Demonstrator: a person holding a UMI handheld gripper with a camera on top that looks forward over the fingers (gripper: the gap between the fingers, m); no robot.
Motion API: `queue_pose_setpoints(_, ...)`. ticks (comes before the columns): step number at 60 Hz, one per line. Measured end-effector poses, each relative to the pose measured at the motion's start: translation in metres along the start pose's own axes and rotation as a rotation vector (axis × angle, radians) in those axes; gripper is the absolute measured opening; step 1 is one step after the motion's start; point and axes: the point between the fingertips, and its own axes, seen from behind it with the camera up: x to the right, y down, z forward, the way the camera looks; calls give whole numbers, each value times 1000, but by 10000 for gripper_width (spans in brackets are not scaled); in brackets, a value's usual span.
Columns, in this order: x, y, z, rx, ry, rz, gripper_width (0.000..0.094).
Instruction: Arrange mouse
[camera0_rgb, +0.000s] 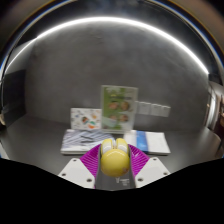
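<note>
A yellow and grey computer mouse (113, 160) is held between my gripper's (113, 162) two magenta pads, its yellow top facing the camera and its two buttons pointing forward. Both pads press against its sides, so the gripper is shut on the mouse. It hangs above the grey tabletop (40, 135), just in front of a flat booklet.
A flat booklet (85, 140) with printed pictures lies just beyond the fingers. A green and white card (118, 106) stands upright behind it. A blue and white leaflet (152, 141) lies to the right. A grey wall rises behind.
</note>
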Motion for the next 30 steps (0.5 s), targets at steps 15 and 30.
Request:
queue_pose_setpoints(15, 102, 128, 41, -200, 18, 75, 392)
queue_pose_setpoints(30, 79, 184, 70, -291, -137, 102, 394)
